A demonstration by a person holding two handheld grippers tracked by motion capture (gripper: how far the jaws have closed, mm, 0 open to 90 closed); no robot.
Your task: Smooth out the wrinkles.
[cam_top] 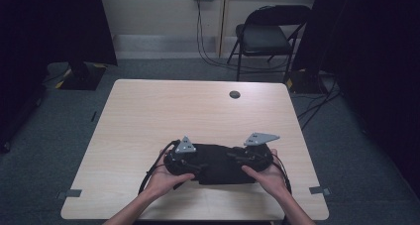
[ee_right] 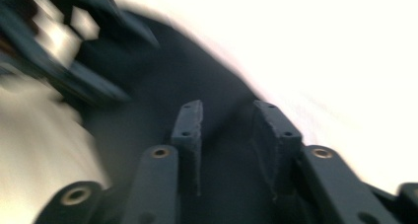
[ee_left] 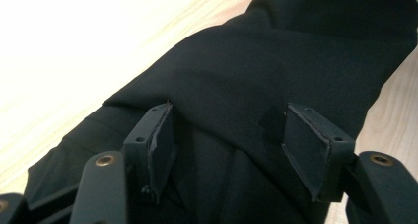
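Now the black folded cloth [cam_top: 218,164] lies in the lower middle of the high view, flat on the light wooden table [cam_top: 148,116], near its front edge. It looks like a garment, but which kind I cannot tell. At its left end sits the left gripper [cam_top: 190,166]; in the left gripper view [ee_left: 226,140] the jaws stand apart, with a ridge of the cloth between them but not pinched. At its right end sits the right gripper [cam_top: 237,160]; its own view is blurred, yet the jaws [ee_right: 231,135] stand apart above the cloth and press on nothing. I judge that a fold is just finished and both grippers let go. The next move probably calls for a new hold on an edge, or for lifting away without dragging the cloth.
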